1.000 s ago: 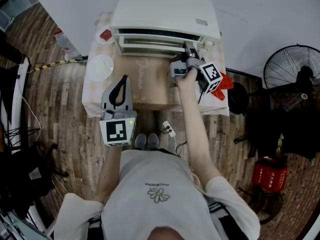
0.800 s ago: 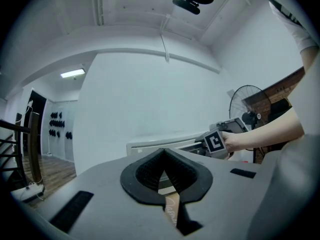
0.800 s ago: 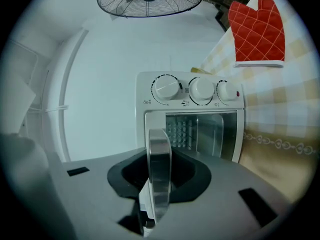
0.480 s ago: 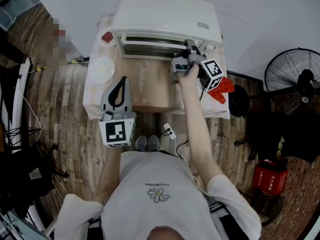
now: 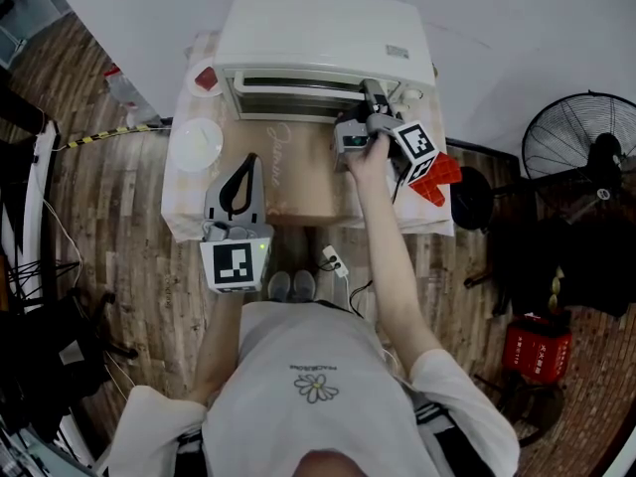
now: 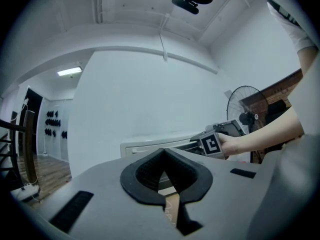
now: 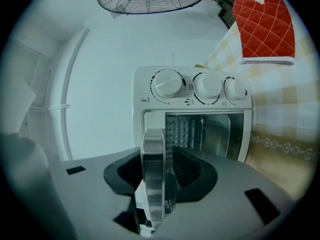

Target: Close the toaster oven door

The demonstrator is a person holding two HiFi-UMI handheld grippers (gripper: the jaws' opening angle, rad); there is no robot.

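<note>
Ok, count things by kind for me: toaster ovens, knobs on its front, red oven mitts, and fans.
Toaster oven: 1
Knobs: 3
Red oven mitt: 1
Fan: 1
Total: 6

Small bench [image 5: 184,215] with a checked cloth [image 7: 285,104] over it. Sitting on it: white toaster oven [image 5: 323,38] at the back, white plate [image 5: 197,139] and a little dish [image 5: 207,79] with something red on the left, brown board [image 5: 303,179] mid-front, red oven mitt [image 5: 444,175] at the right edge.
</note>
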